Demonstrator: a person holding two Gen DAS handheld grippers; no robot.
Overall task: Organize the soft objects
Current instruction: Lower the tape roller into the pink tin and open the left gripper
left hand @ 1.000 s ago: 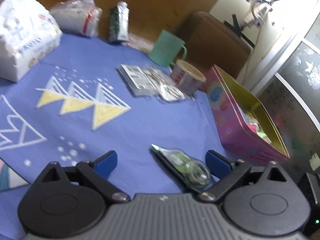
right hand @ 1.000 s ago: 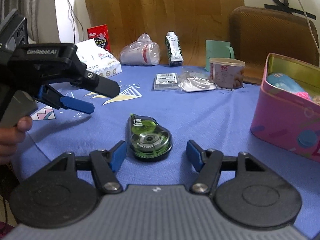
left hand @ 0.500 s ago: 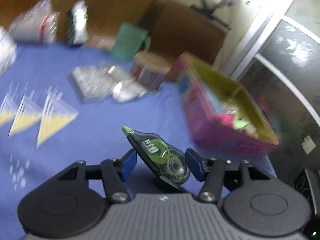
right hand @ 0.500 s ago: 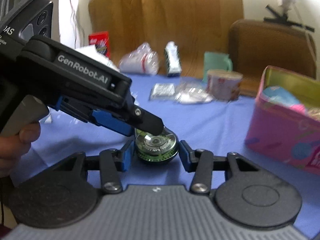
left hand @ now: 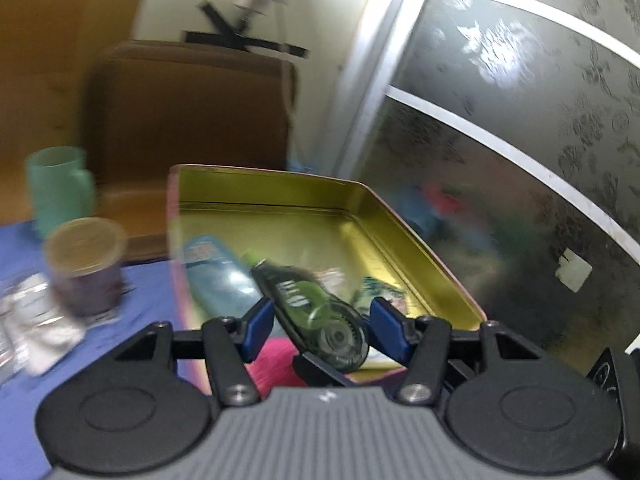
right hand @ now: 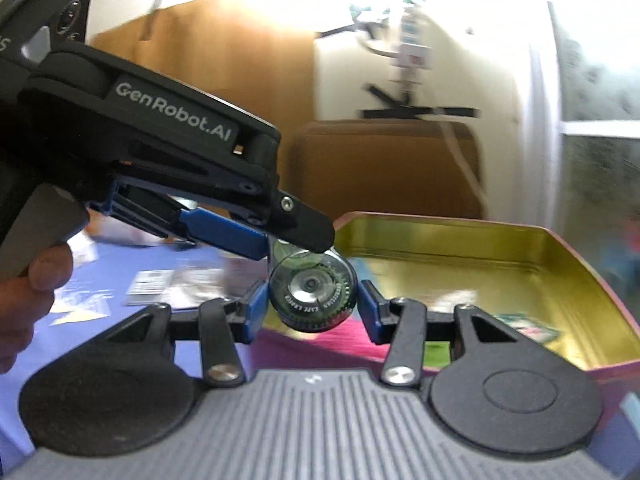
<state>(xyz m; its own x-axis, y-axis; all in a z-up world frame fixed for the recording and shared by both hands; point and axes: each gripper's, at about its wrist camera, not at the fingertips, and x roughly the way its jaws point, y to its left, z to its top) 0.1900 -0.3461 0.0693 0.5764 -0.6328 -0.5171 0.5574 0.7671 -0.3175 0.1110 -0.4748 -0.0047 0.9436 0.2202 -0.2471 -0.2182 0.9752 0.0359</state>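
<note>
Between the blue pads of the left gripper [left hand: 316,326] sits a green correction tape dispenser [left hand: 316,312], tilted with its nose pointing ahead and left; the pads stand narrow at its sides, though blur hides whether both touch it. In the right wrist view the right gripper [right hand: 310,306] frames the same correction tape dispenser [right hand: 312,288] round-end on, its fingers narrowed beside it with slight gaps, while the left gripper's [right hand: 280,236] black finger crosses over the dispenser from the left. Just beyond both sets of fingers lies an open pink tin [left hand: 440,268] with a gold interior, holding a blue packet [left hand: 216,268], something pink and small printed sachets. Only the left view shows a lidded cup [left hand: 84,264] and mint mug [left hand: 56,188], left of its fingers.
</note>
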